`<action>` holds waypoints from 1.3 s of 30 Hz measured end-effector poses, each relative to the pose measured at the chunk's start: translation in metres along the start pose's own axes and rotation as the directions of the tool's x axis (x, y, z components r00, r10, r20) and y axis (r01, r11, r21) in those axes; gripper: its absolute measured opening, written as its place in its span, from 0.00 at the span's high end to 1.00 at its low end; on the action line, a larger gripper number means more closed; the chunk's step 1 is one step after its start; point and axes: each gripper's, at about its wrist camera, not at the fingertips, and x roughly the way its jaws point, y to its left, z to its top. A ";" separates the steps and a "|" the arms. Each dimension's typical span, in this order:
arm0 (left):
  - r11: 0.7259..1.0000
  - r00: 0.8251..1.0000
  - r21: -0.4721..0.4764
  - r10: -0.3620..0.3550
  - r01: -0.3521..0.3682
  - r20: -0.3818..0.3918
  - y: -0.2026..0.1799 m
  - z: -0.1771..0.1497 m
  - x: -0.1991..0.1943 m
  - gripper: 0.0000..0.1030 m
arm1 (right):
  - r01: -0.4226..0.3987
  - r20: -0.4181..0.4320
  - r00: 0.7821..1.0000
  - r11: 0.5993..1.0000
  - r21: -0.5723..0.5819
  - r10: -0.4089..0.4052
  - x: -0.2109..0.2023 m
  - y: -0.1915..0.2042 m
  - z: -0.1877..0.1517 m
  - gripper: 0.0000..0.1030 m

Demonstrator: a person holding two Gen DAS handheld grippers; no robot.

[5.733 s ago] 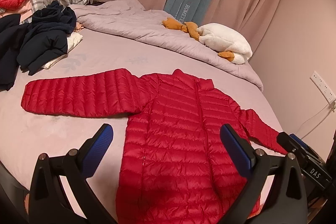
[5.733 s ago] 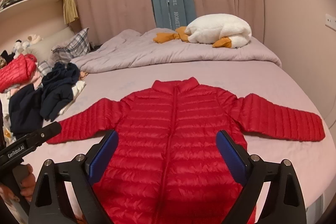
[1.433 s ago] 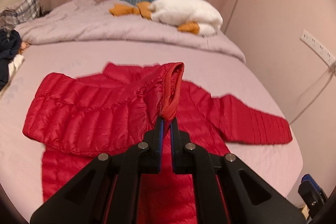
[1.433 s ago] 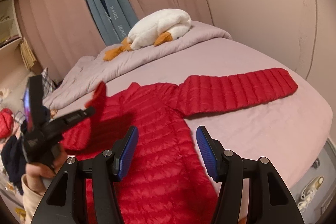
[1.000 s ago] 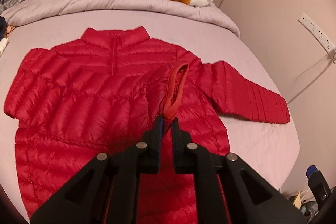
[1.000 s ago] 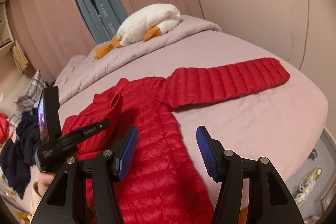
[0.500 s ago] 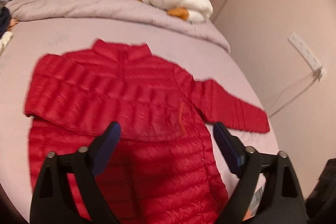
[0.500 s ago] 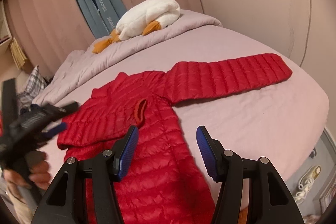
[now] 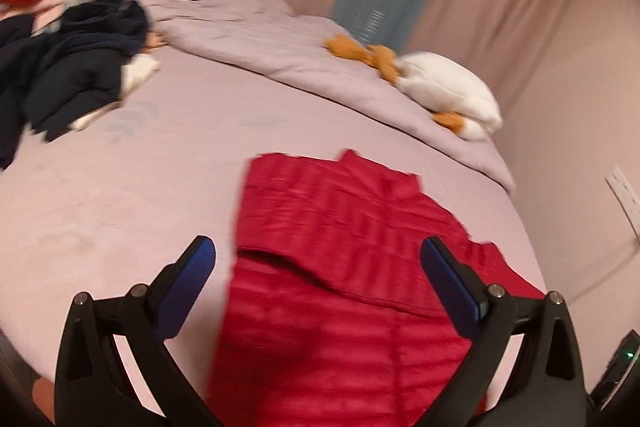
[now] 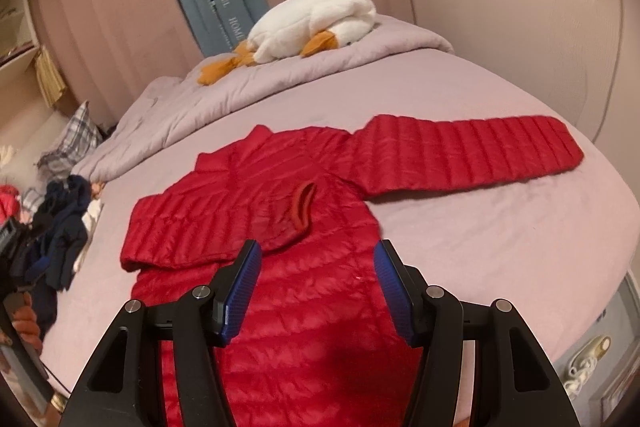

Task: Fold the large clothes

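Through my left claw [image 9: 318, 281] I look along two blue pads spread wide with nothing between them, hanging above the red down jacket [image 9: 344, 267], which lies flat on the pale lilac bed [image 9: 120, 195]. The picture is smeared, but I can make out one sleeve already laid across the chest, its lower edge forming a ridge over the body panel. From my right claw [image 10: 318, 289], likewise parted and empty, the state of things is plainer: the folded sleeve [image 10: 224, 223] rests across the front with its cuff [image 10: 303, 205] lying near the middle, while the other sleeve [image 10: 468, 155] stretches straight out to the side over the sheet, untouched. So I judge one fold done, and the outstretched sleeve, then the body itself, are left to fold. A heap of dark clothes [image 10: 60, 231] waits at the far side of the bed, and a plush goose [image 10: 316, 19] lies on the bunched duvet [image 10: 280, 79] beyond the collar.
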 end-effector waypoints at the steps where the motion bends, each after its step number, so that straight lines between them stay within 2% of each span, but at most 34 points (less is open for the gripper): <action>1: 1.000 1.000 -0.024 0.015 -0.015 0.002 0.011 -0.002 -0.001 0.00 | -0.006 -0.002 1.000 1.000 -0.006 0.006 0.001 0.004 0.000 0.42; 7: 0.989 0.996 -0.127 0.072 -0.078 -0.046 0.055 -0.018 0.002 0.00 | -0.047 -0.056 0.997 0.999 -0.002 0.047 0.024 0.014 0.000 0.35; 14: 0.979 0.986 -0.146 0.128 -0.143 -0.105 0.080 -0.039 0.006 0.00 | -0.044 -0.154 0.987 0.998 -0.041 0.038 0.069 0.031 0.003 0.29; 20: 0.974 0.984 -0.165 0.136 -0.153 -0.114 0.094 -0.043 0.005 0.01 | -0.050 -0.261 0.965 0.996 -0.072 0.030 0.122 0.041 0.009 0.29; 24: 0.974 0.984 -0.169 0.132 -0.150 -0.116 0.096 -0.046 0.003 0.01 | -0.008 -0.292 0.956 0.993 -0.115 -0.027 0.151 0.048 0.010 0.29; 28: 0.974 0.984 -0.170 0.129 -0.149 -0.120 0.099 -0.046 0.003 0.01 | -0.012 -0.319 0.948 0.995 -0.098 -0.020 0.166 0.045 0.011 0.30; 29: 0.974 0.984 -0.169 0.130 -0.149 -0.120 0.100 -0.047 0.004 0.01 | -0.004 -0.323 0.946 0.995 -0.099 -0.028 0.170 0.043 0.011 0.36; 32: 0.974 0.985 -0.173 0.128 -0.147 -0.120 0.101 -0.047 0.004 0.01 | 0.022 -0.339 0.939 0.992 -0.126 -0.063 0.177 0.042 0.008 0.63; 33: 0.974 0.985 -0.176 0.125 -0.145 -0.120 0.102 -0.046 0.005 0.01 | 0.010 -0.345 0.937 0.992 -0.127 -0.054 0.177 0.044 0.007 0.76; 34: 0.973 0.985 -0.180 0.123 -0.144 -0.120 0.102 -0.046 0.006 0.01 | -0.001 -0.349 0.936 0.992 -0.126 -0.043 0.178 0.045 0.008 0.82; 36: 0.973 0.985 -0.183 0.120 -0.141 -0.121 0.101 -0.044 0.007 0.01 | -0.020 -0.340 0.940 0.992 -0.128 -0.025 0.171 0.048 0.012 0.89; 39: 0.976 0.988 -0.177 0.113 -0.130 -0.103 0.098 -0.037 0.007 0.01 | -0.030 -0.270 0.963 0.986 -0.163 -0.016 0.145 0.058 0.030 0.90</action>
